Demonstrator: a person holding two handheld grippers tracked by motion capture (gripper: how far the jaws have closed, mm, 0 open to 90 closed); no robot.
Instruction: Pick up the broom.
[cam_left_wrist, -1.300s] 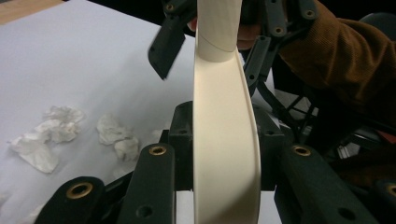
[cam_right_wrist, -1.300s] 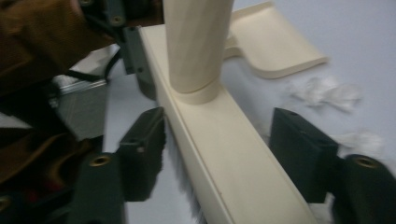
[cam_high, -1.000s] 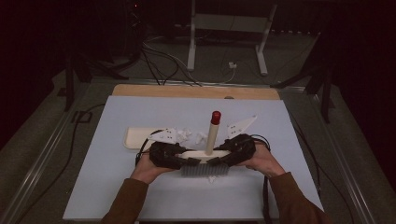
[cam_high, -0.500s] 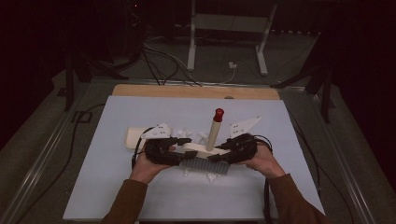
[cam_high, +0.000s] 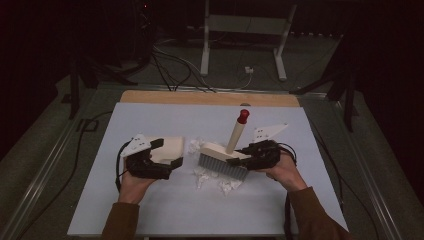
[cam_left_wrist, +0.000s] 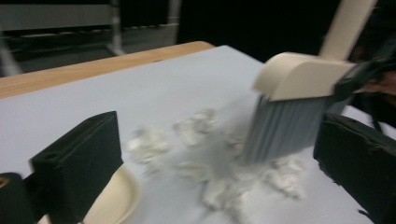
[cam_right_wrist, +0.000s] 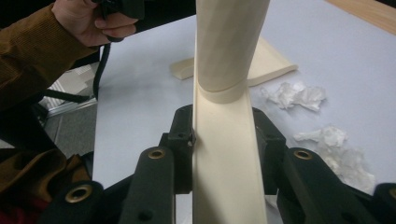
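Observation:
A cream hand brush (cam_high: 222, 165) with grey bristles and a red-tipped handle stands tilted on the white table top, bristles down among crumpled white paper scraps (cam_high: 227, 186). My right gripper (cam_high: 240, 159) is shut on the brush's cream back (cam_right_wrist: 229, 154), the handle rising right in front of its jaws. A cream dustpan (cam_high: 170, 146) lies left of the scraps. My left gripper (cam_high: 167, 152) is open, its jaws wide apart at the dustpan's edge (cam_left_wrist: 112, 198). It faces the brush (cam_left_wrist: 299, 79) and the scraps (cam_left_wrist: 201, 126). The dustpan (cam_right_wrist: 266, 60) lies beyond the handle in the right gripper view.
The white table top (cam_high: 150, 210) has a wooden strip (cam_high: 210, 97) along its far edge. Behind the table stands a metal frame (cam_high: 240, 30), with cables (cam_high: 170, 65) on the dark floor. Bare surface lies near the front edge.
My left gripper has pulled away to the left from the brush and stands open by the dustpan. The brush has shifted slightly right and back with my right gripper.

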